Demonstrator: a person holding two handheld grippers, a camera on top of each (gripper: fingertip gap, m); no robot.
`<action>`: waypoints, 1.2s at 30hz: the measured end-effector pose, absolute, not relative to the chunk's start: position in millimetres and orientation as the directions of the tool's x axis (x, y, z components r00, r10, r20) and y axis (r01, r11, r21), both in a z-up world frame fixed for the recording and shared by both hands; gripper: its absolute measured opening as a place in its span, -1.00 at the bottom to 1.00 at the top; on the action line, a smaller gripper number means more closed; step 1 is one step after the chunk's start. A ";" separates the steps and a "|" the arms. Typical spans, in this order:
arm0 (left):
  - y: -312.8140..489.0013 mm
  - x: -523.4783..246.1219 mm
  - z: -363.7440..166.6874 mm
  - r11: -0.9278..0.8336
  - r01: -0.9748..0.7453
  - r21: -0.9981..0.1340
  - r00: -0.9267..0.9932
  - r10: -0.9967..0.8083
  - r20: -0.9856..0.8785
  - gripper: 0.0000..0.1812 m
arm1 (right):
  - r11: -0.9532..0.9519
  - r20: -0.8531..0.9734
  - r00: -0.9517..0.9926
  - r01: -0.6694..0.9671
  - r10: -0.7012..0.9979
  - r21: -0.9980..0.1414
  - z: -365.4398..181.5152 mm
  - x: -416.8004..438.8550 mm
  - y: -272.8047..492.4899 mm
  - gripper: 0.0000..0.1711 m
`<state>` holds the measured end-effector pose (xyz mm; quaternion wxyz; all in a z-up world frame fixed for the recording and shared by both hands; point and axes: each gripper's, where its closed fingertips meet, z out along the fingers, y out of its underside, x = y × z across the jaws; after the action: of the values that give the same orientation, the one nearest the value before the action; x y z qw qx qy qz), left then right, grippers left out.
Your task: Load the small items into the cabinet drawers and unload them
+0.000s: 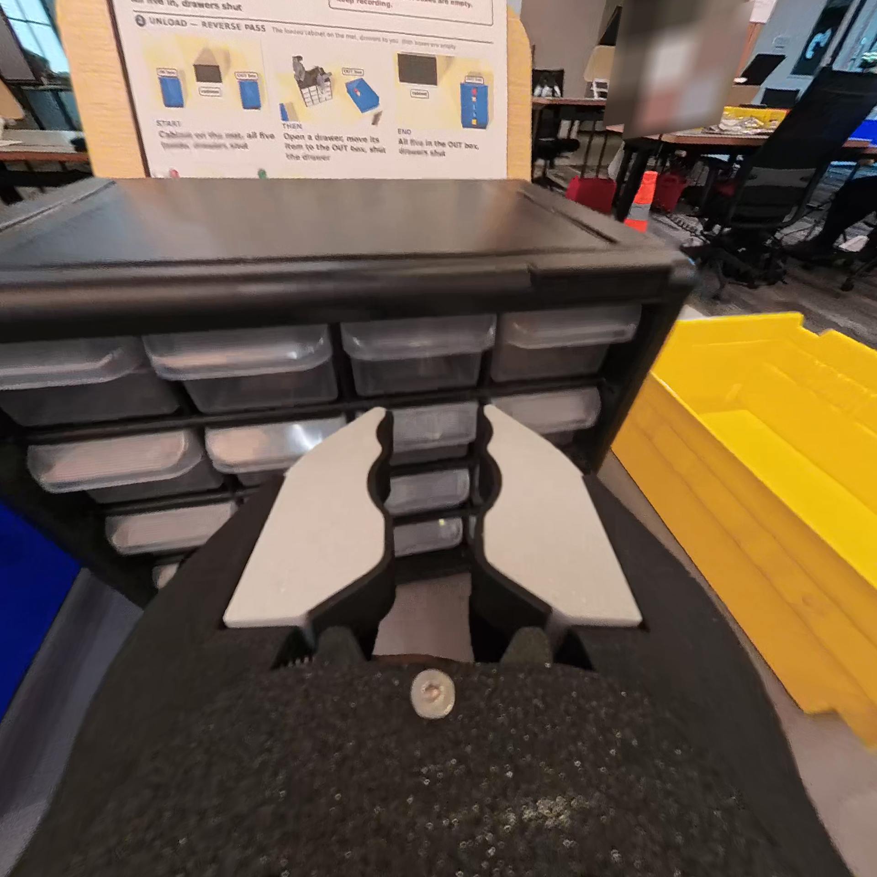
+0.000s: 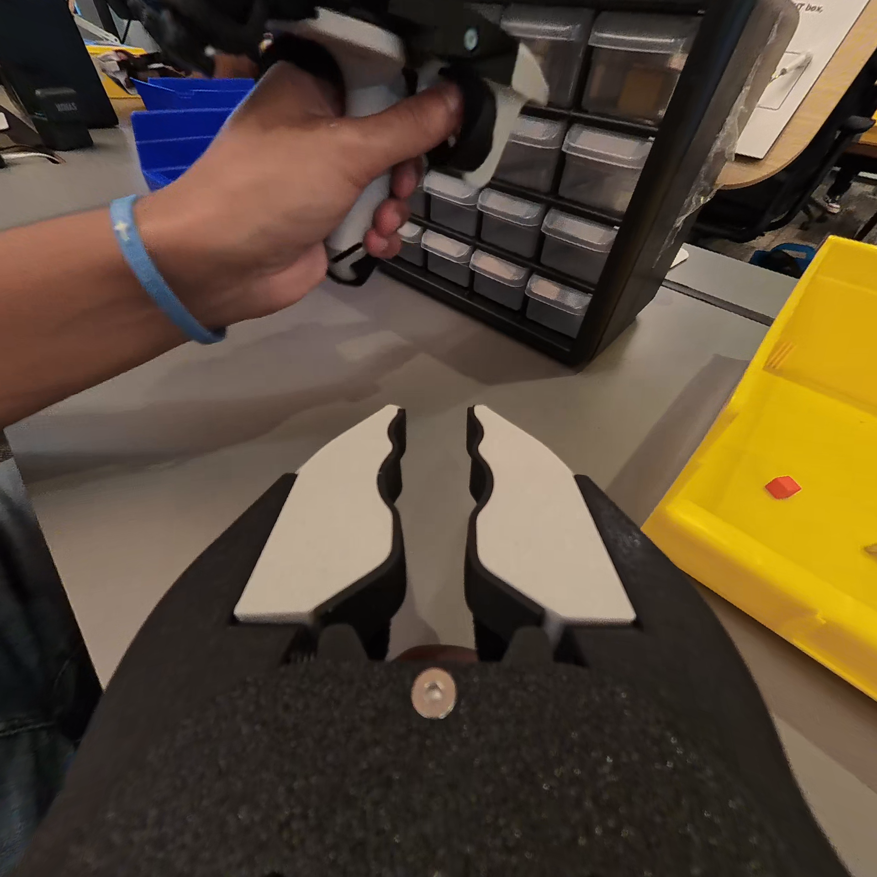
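A black cabinet (image 1: 332, 280) with several clear drawers fills the left wrist view; all visible drawers look shut. My left gripper (image 1: 434, 415) is open and empty, its fingertips close in front of a drawer (image 1: 434, 427) in the second row. In the right wrist view the cabinet (image 2: 631, 228) stands at the upper right, with a hand (image 2: 265, 199) holding the left gripper in front of it. My right gripper (image 2: 436, 413) is open and empty, low over the grey table (image 2: 284, 403). A small orange block (image 2: 782, 487) lies in the yellow bin (image 2: 712, 555).
The yellow bin (image 1: 759, 498) stands right of the cabinet. A blue bin (image 2: 190, 137) stands to the cabinet's left; its edge shows in the left wrist view (image 1: 28, 593). An instruction board (image 1: 308, 90) stands behind the cabinet. Desks and chairs lie beyond. The grippers' ends are close to 20 centimeters from one another. The small orange block (image 2: 782, 487) is about 20 centimeters from my right fingertips.
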<state>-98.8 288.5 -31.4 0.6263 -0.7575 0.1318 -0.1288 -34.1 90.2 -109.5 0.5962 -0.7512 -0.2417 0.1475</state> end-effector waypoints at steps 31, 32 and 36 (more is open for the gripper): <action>118.6 -160.0 -103.0 0.058 -0.369 -0.928 0.707 -0.630 -0.321 -0.53 | -0.100 -0.768 0.442 -0.835 0.464 -0.541 -4.5 -50.6 287.2 -0.61; 119.3 -159.9 -104.4 0.045 -0.363 -0.931 0.708 -0.635 -0.307 -0.53 | -0.104 -0.773 0.416 -0.847 0.479 -0.521 -4.1 -48.9 288.0 -0.67; 121.6 -160.5 -108.3 0.008 -0.348 -0.937 0.711 -0.649 -0.270 -0.53 | -0.122 -0.780 0.341 -0.876 0.525 -0.466 -0.8 -45.9 289.2 -0.83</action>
<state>-160.5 121.6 -108.3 0.6124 -0.6934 0.3595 -0.1226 -45.9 289.2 -0.8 0.6398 -0.5112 0.1719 0.5475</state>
